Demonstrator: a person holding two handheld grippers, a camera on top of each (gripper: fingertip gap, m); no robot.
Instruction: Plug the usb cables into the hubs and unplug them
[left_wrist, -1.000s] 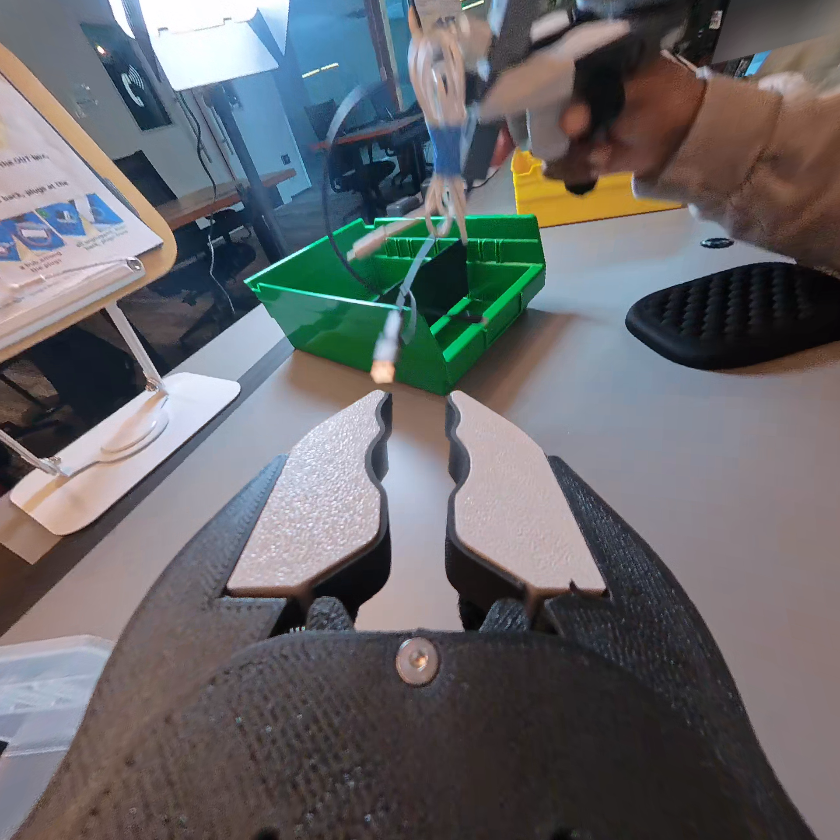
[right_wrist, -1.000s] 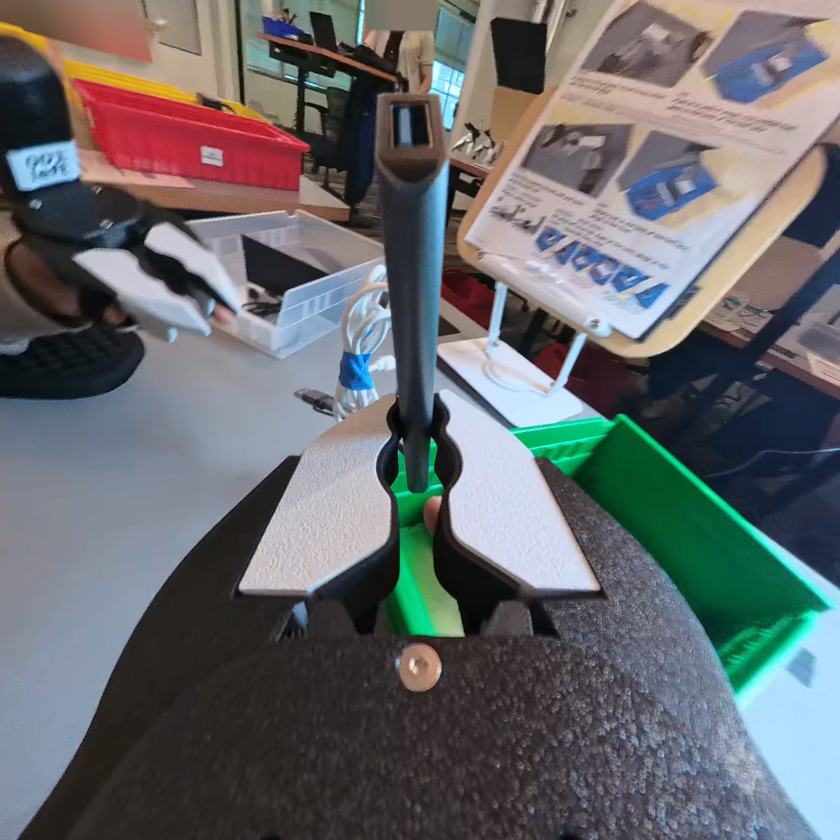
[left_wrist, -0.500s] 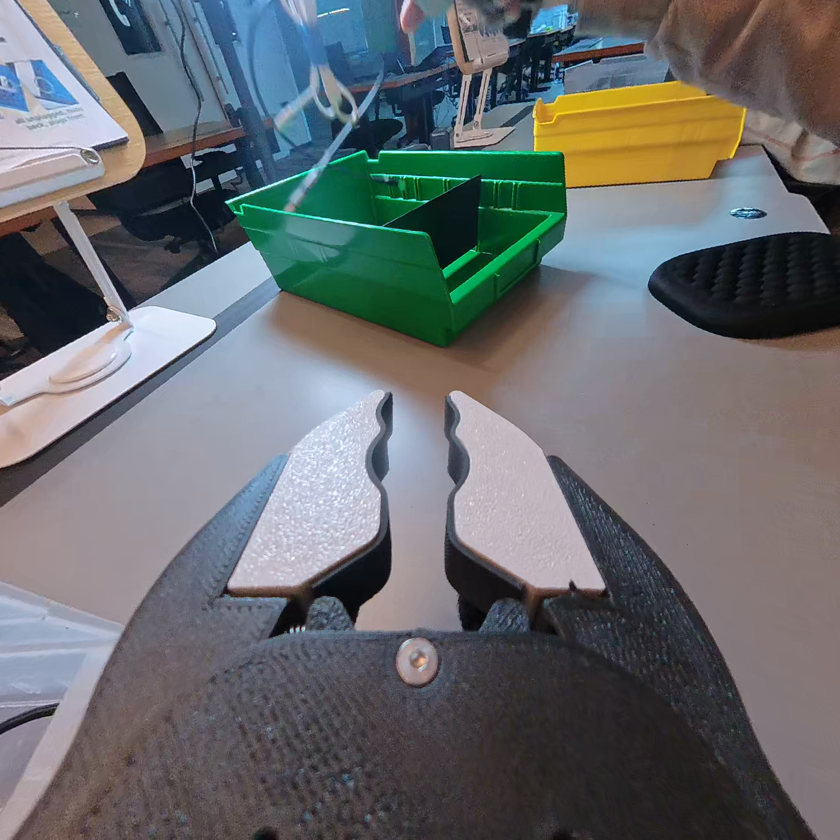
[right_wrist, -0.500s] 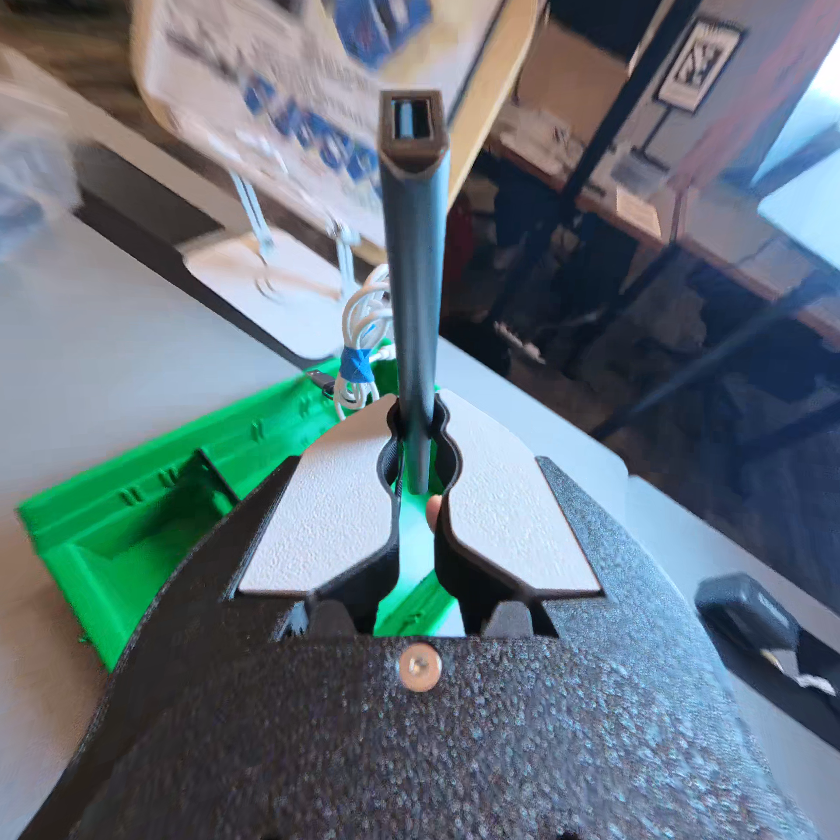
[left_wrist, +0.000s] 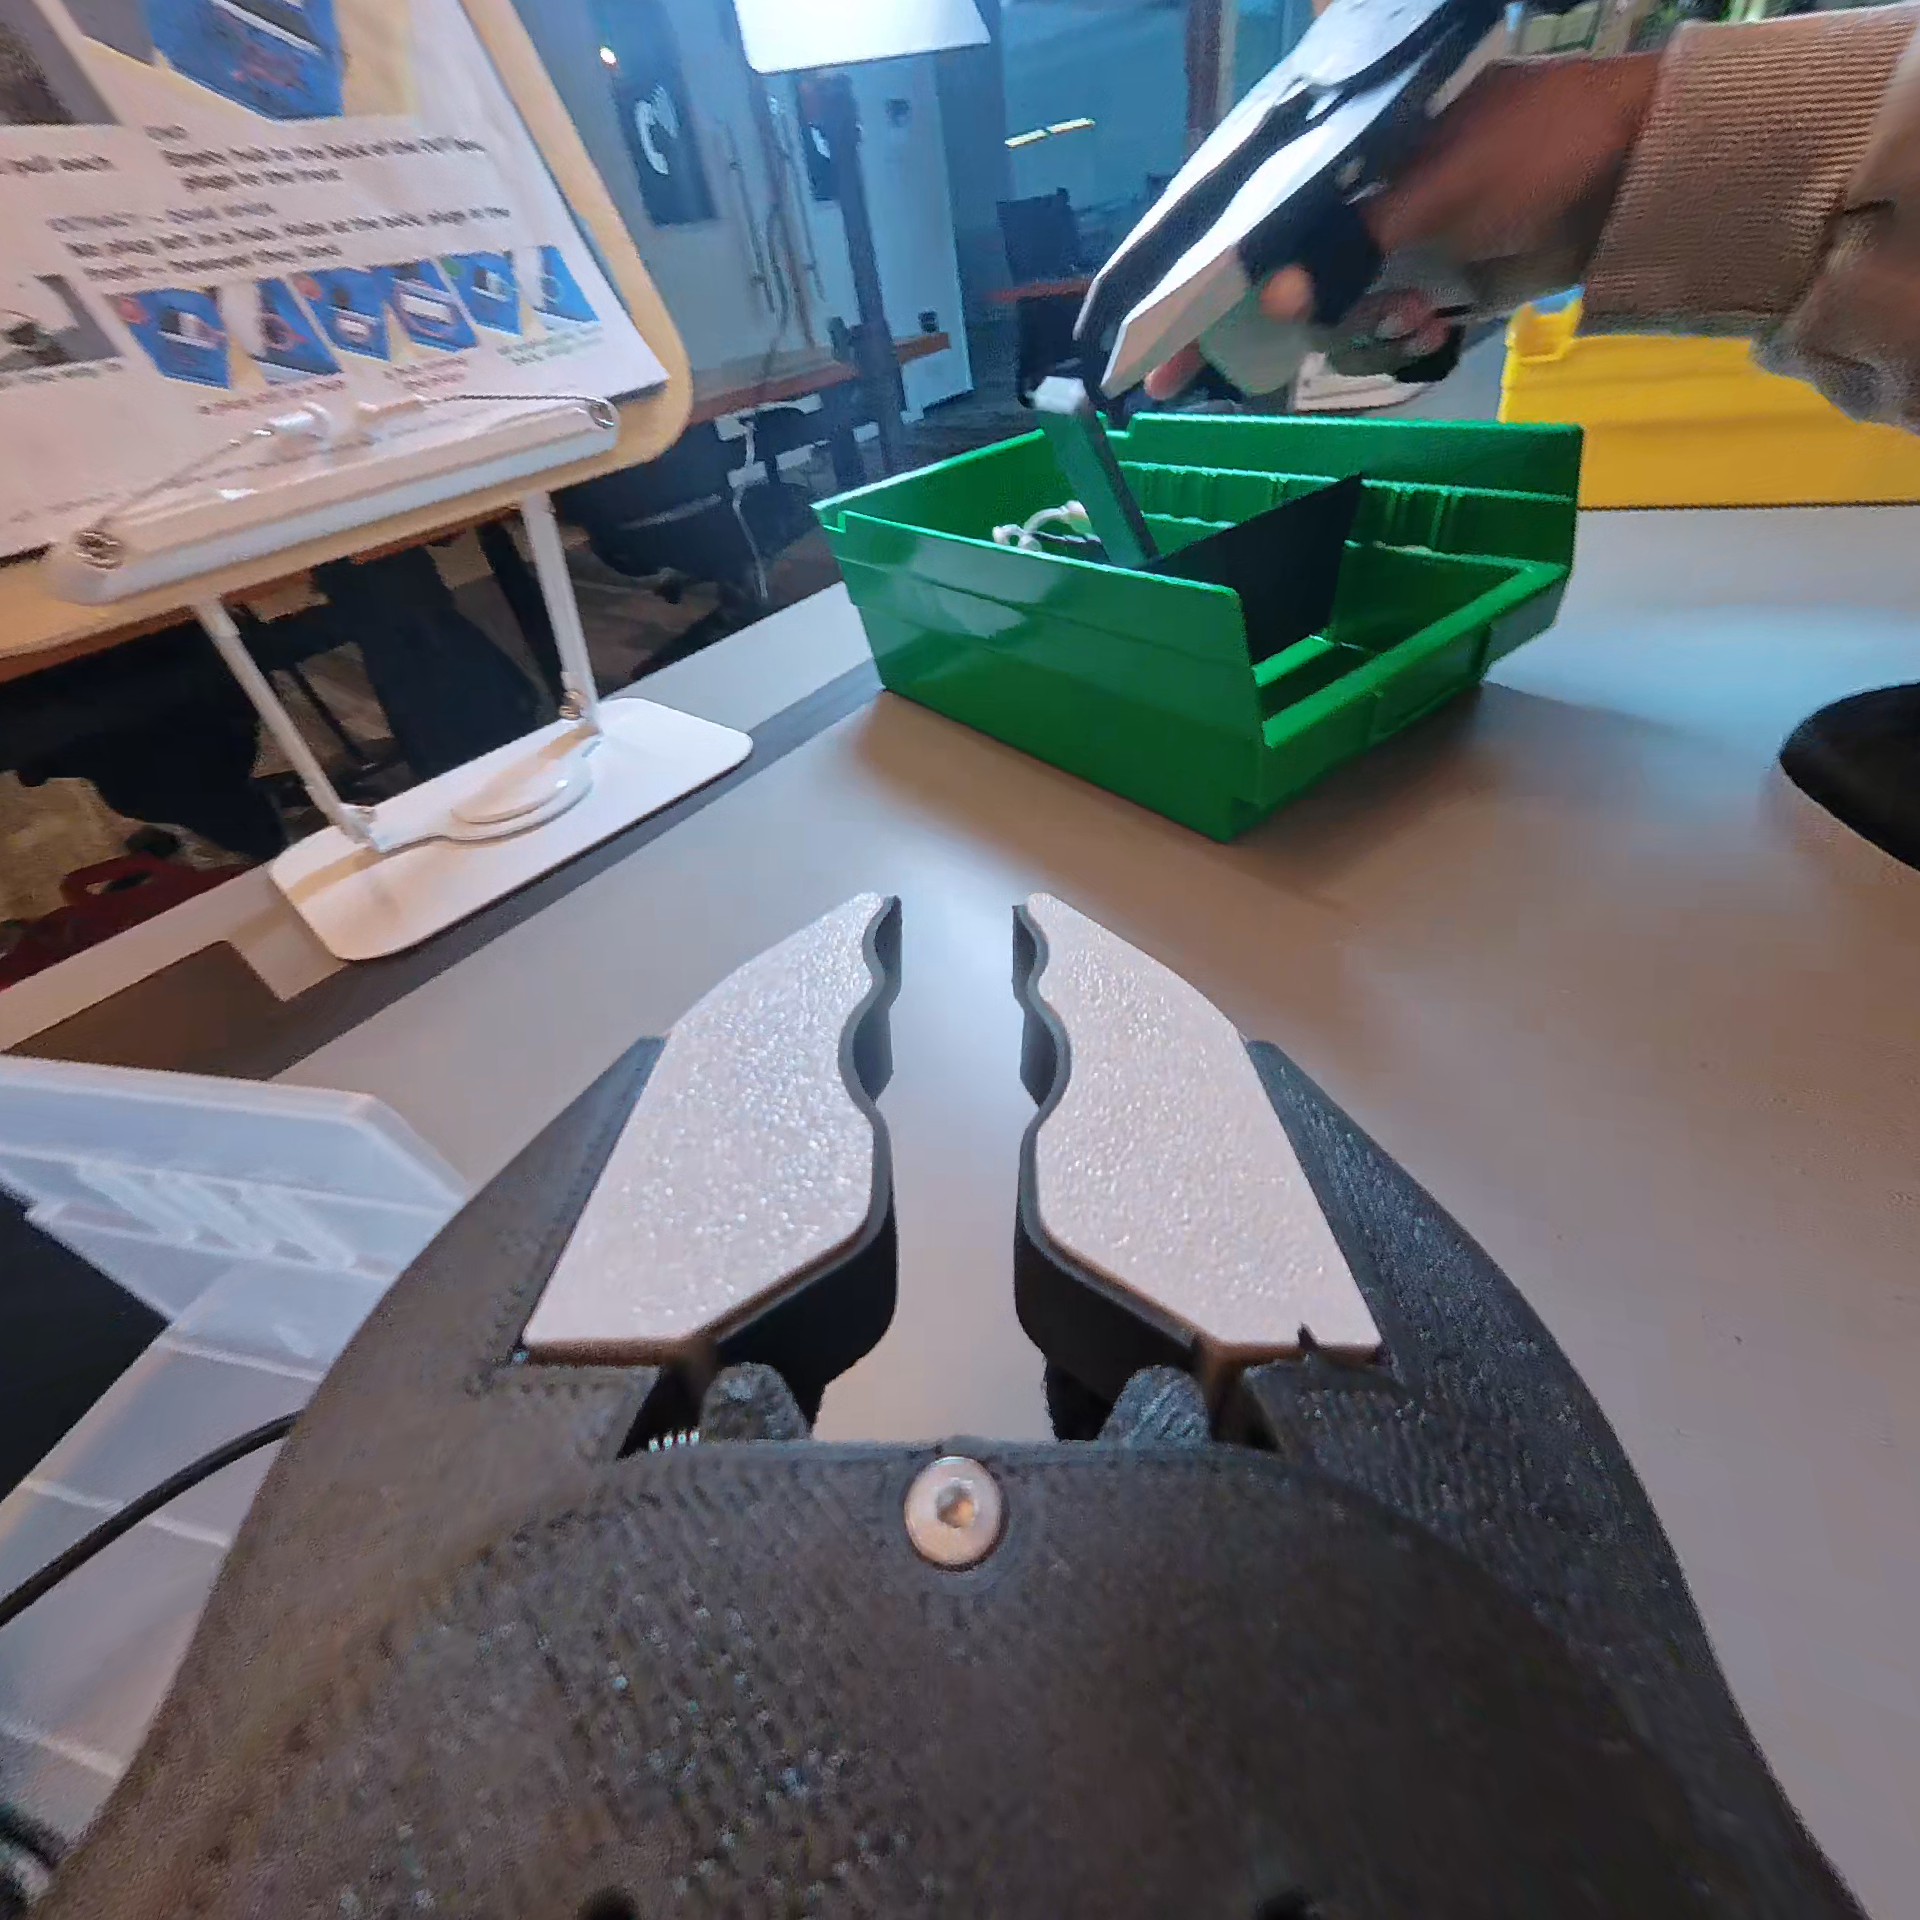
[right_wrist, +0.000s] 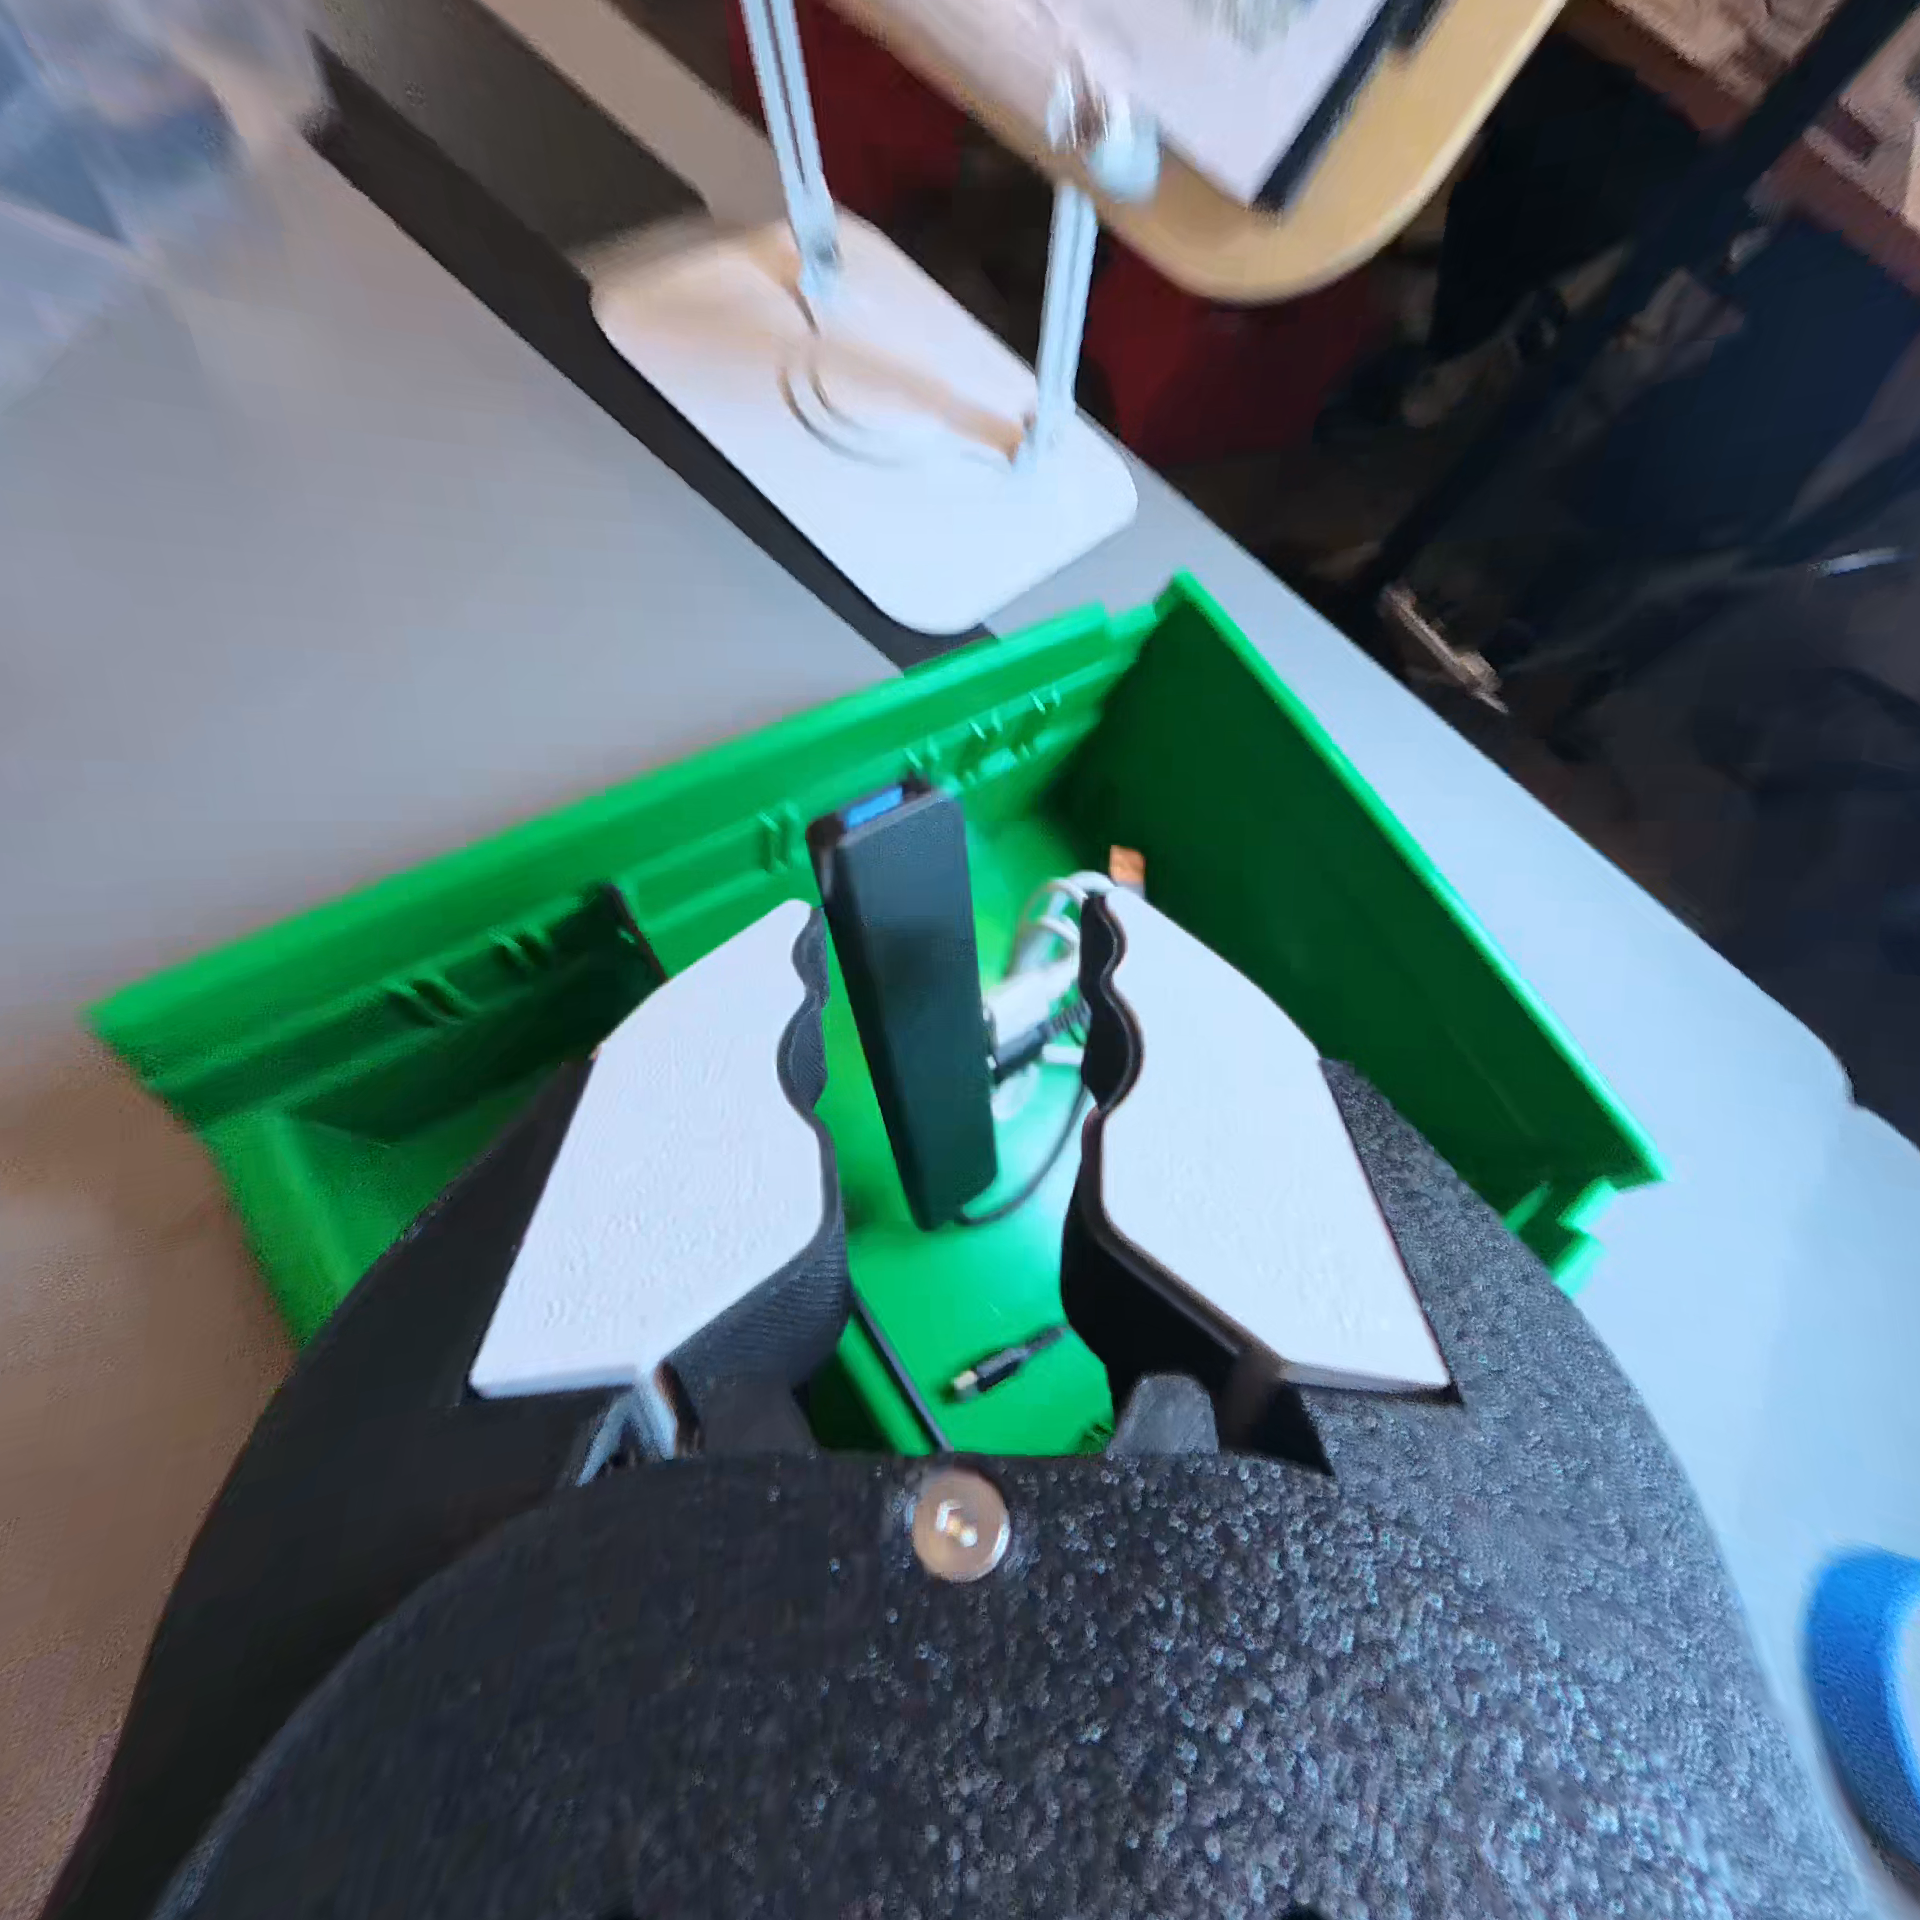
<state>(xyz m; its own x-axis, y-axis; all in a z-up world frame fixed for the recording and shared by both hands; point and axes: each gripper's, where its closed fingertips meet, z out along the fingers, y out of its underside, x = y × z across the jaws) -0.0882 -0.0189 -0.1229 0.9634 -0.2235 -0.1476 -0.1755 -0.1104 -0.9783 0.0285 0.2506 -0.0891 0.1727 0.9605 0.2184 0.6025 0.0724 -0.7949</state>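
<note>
A slim dark USB hub (right_wrist: 909, 997) stands tilted inside the green bin (right_wrist: 468, 987), in the gap between my right gripper's (right_wrist: 951, 935) spread fingers, held by neither. A white cable bundle (right_wrist: 1049, 966) lies behind it in the bin, and a black USB plug (right_wrist: 1003, 1377) lies on the bin floor. In the left wrist view the right gripper (left_wrist: 1091, 364) hovers over the bin (left_wrist: 1039, 634), just above the leaning hub (left_wrist: 1101, 488). My left gripper (left_wrist: 956, 925) is empty, its jaws a narrow gap apart, low over the grey table.
A black divider (left_wrist: 1278, 561) splits the bin. A document stand with an instruction sheet (left_wrist: 312, 312) and a white base (left_wrist: 520, 821) stands left of the bin. A clear plastic box (left_wrist: 156, 1195) is near left. A yellow bin (left_wrist: 1683, 405) and a black pad (left_wrist: 1860, 769) are right. Tip to tip, the grippers are about 30 centimetres apart.
My right gripper swung down over the green bin, opened and let go of the hub, which now rests in the bin with its cables. The left gripper kept its narrow gap.
</note>
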